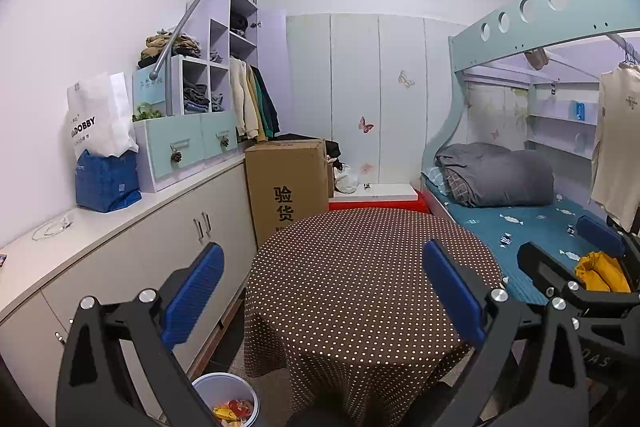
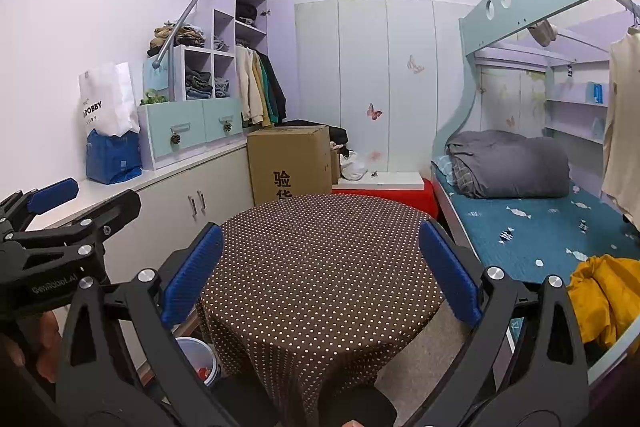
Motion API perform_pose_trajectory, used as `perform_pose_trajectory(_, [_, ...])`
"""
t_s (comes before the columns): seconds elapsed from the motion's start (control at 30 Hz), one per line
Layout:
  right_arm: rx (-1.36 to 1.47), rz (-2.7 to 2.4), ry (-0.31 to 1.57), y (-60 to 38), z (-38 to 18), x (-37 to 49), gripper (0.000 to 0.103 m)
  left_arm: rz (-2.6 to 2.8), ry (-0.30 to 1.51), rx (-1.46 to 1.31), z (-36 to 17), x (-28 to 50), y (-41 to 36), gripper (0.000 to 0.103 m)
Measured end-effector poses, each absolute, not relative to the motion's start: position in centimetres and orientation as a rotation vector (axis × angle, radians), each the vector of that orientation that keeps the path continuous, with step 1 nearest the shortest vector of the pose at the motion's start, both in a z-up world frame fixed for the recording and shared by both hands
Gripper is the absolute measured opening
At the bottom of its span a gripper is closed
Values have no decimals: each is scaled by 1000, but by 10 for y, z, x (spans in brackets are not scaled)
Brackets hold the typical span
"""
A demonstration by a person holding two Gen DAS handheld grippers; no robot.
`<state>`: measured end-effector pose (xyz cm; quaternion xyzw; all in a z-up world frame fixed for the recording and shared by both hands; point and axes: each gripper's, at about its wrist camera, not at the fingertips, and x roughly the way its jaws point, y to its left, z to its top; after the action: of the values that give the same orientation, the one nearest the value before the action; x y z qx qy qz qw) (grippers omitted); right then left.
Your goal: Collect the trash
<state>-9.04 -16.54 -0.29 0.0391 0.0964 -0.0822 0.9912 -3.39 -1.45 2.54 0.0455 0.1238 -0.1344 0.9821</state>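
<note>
Both grippers, left [image 1: 324, 291] and right [image 2: 320, 271], gape empty above the bare table [image 2: 320, 247], while wrappers, apparently, sit in the bin [image 1: 226, 401] below-left, where 1 careless reach could tip it.

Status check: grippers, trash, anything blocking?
Left gripper open, empty. Right gripper open, empty. Wrappers already in the bin on the floor left of the round table; tabletop bare. Nothing in the way.
</note>
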Motion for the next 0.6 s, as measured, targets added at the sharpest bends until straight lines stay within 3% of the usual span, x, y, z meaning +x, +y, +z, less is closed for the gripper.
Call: perform_pose_trajectory(0.6, [95,-172,222,-171,-12,-84,96,-284,272,104,13,-27,-22,98])
